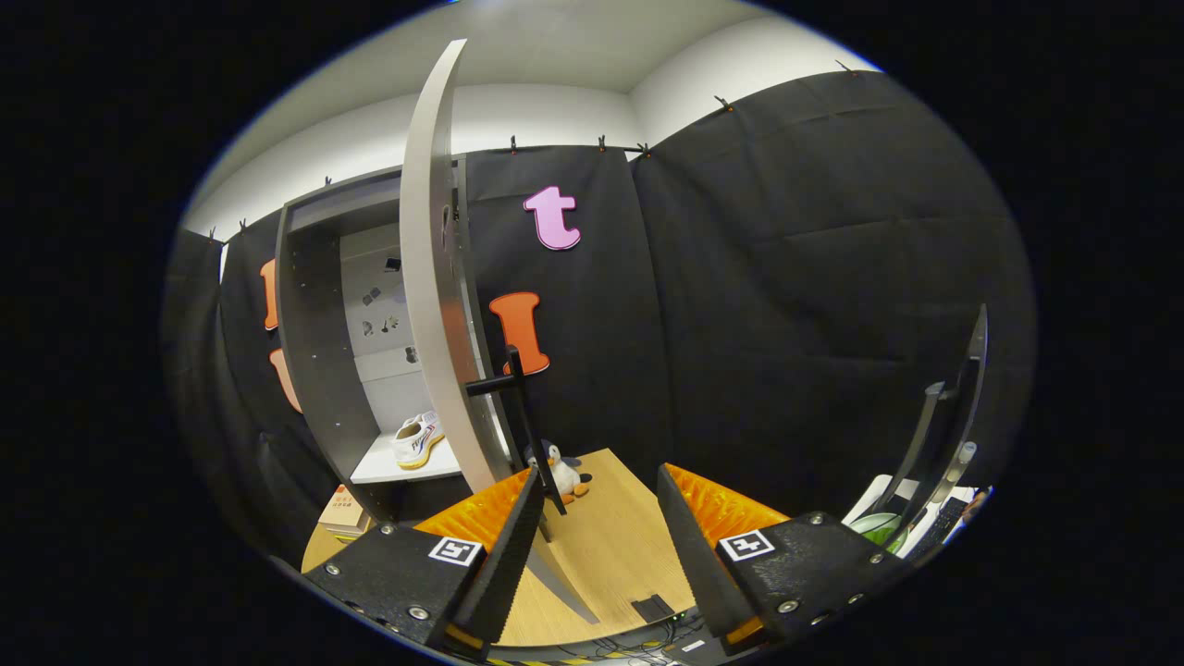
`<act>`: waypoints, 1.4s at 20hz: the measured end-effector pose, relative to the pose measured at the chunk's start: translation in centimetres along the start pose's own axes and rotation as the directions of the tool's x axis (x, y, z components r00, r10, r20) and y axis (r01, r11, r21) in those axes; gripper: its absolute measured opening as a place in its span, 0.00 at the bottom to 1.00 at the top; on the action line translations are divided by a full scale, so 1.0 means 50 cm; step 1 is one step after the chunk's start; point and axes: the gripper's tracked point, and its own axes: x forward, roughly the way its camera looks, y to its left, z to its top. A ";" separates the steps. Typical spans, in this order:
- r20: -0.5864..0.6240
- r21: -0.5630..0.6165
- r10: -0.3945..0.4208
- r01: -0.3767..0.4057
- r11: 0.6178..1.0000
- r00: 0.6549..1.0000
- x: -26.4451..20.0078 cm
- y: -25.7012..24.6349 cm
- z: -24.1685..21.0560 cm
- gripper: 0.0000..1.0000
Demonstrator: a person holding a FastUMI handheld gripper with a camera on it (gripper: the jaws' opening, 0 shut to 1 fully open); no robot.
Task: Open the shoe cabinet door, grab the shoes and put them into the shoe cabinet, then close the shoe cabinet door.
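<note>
Hand-held gripper [599, 536]: fingers spread wide apart, nothing between them but bare wooden floor; holding nothing. The tall grey shoe cabinet [319, 370] stands ahead and to the left of the fingers, against the black cloth wall [786, 305], with its pale grey door [435, 277] swung open and seen nearly edge-on, rising just beyond the left fingertip. A black T-shaped bar handle [516, 388] sticks out from the door's face toward the gripper; its lower end comes down close beside the left finger's tip (whether it touches, cannot tell). Inside the cabinet, on a white shelf [384, 467], sits one white sneaker with coloured side stripes [418, 440], toe end pointing out of the opening, resting flat. The cabinet's back panel is light grey with a few small dark marks. Beyond the fingers, past the door's foot, a small black-and-white penguin plush toy [562, 474] sits on the light wooden floor [610, 546]. A flat cardboard box [344, 509] lies low by the cabinet's base, left of the left finger. To the right of the right finger, a curved metal stand [943, 435] rises over a clutter of small items, too blurred to identify. A small black plate [653, 608] lies on the floor between the finger bases.
</note>
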 end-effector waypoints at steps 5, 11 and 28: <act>0.012 -0.022 0.014 -0.014 1.000 1.000 0.026 0.012 0.003 0.81; 0.021 -0.063 0.047 -0.045 0.997 0.999 0.018 0.046 0.003 0.80; -0.006 -0.061 0.453 -0.452 0.890 0.892 -0.002 0.383 -0.049 0.79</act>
